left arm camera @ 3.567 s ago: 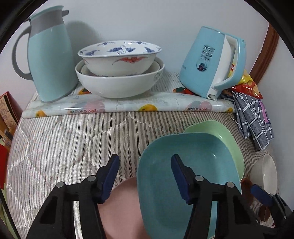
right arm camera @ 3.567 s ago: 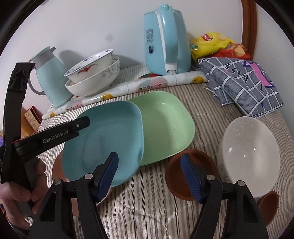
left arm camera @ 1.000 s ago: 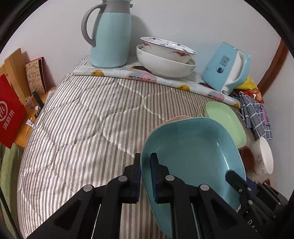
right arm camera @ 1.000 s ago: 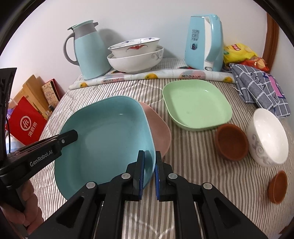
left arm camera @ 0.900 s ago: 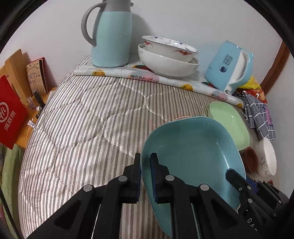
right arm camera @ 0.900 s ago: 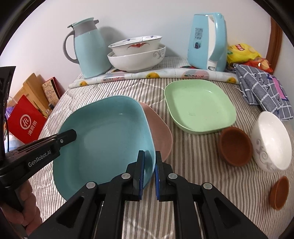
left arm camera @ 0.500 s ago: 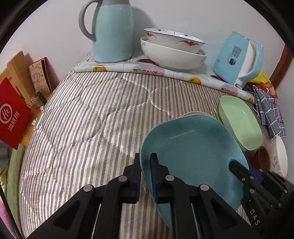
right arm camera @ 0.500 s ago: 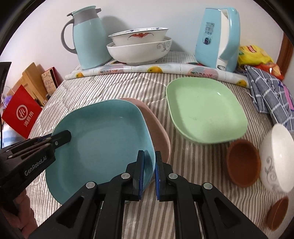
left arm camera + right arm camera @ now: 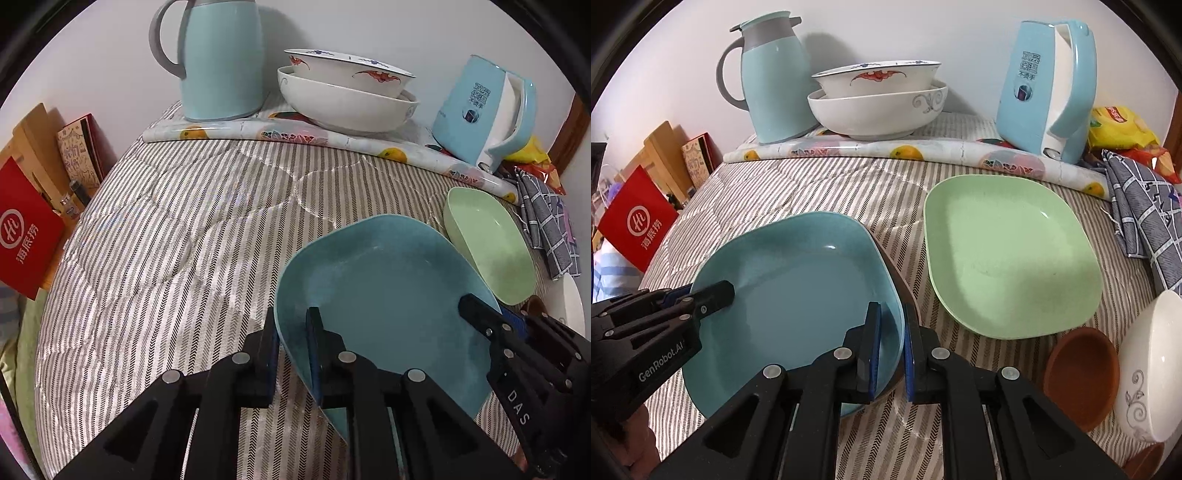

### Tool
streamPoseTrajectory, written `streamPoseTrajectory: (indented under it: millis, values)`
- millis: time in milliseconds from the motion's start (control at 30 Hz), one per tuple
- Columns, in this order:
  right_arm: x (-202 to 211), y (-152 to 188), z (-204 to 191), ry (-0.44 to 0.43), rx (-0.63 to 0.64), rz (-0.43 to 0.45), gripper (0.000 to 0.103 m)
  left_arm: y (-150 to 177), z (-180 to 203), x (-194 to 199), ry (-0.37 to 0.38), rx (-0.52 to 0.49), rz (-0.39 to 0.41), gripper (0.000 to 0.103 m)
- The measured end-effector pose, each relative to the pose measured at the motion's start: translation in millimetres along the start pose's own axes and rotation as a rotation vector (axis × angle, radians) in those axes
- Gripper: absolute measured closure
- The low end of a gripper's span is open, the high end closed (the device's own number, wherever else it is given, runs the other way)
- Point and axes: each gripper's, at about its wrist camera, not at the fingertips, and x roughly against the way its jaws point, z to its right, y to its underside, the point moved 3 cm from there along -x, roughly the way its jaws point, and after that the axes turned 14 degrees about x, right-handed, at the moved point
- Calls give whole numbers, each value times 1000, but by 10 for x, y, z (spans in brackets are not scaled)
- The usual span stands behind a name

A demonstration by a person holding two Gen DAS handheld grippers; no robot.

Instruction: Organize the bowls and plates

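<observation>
Both the left hand-held gripper (image 9: 292,338) and right hand-held gripper (image 9: 891,341) clench the teal plate's (image 9: 798,288) rim, so lowering it level onto the pink plate (image 9: 899,286) seems wise.

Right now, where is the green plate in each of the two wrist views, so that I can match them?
Left wrist: green plate at the right edge, beyond the blue plate.
Right wrist: green plate right of centre, beside the blue plate.
Shared landmark: the light blue kettle behind it.
</observation>
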Motion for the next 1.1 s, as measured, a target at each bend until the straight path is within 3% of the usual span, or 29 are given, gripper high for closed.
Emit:
streamPoseTrajectory:
  millis: [133, 267, 467, 733, 1100]
  values:
    - [9, -12, 5, -13, 1, 14, 89, 13, -21, 3, 3, 3, -10, 77]
    - [16, -46, -8, -38, -9, 25, 75, 56, -42, 5, 13, 4, -24, 64]
    - [114, -100, -49, -7, -22, 54, 54, 110, -76, 63, 24, -2, -30, 56]
    - [350, -93, -28, 19, -30, 85, 52, 103, -73, 252, 31, -8, 1, 53]
    - [747, 225, 313, 108, -99, 88, 52, 89, 133, 511, 83, -25, 38, 53]
